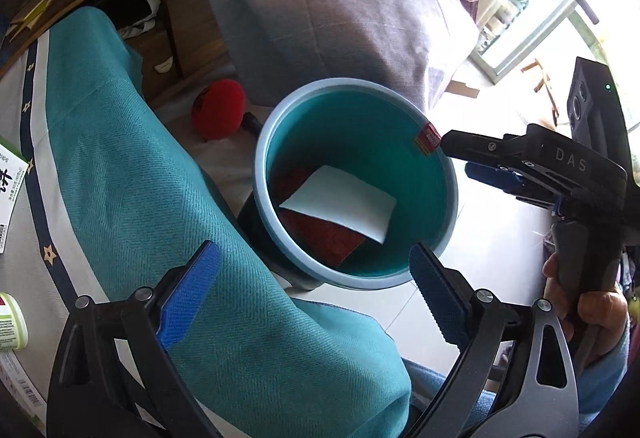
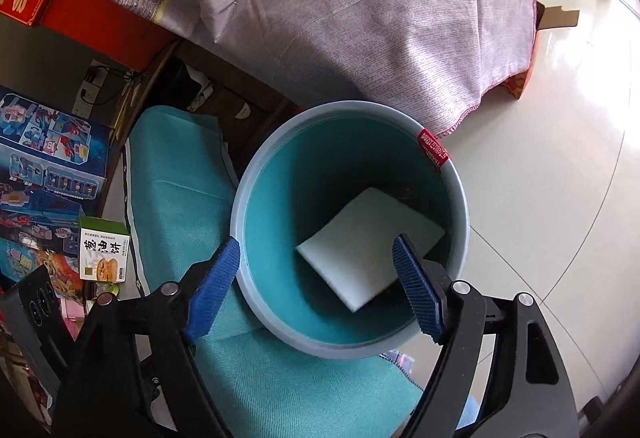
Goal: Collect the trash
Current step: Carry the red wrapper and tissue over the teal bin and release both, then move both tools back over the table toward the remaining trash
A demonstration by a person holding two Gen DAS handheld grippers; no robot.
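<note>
The right tool [image 2: 316, 286] stands with its jaws wide apart and nothing between its blue pads [image 2: 214, 288], above a teal wastebasket [image 2: 280, 178]. A white foam pad [image 2: 368, 242] lies flat on the wastebasket floor. A red label [image 2: 434, 150] sits on the rim. Teal cloth [image 2: 180, 206] borders the wastebasket's left side; a green food box [image 2: 103, 256] stands further left.
</note>
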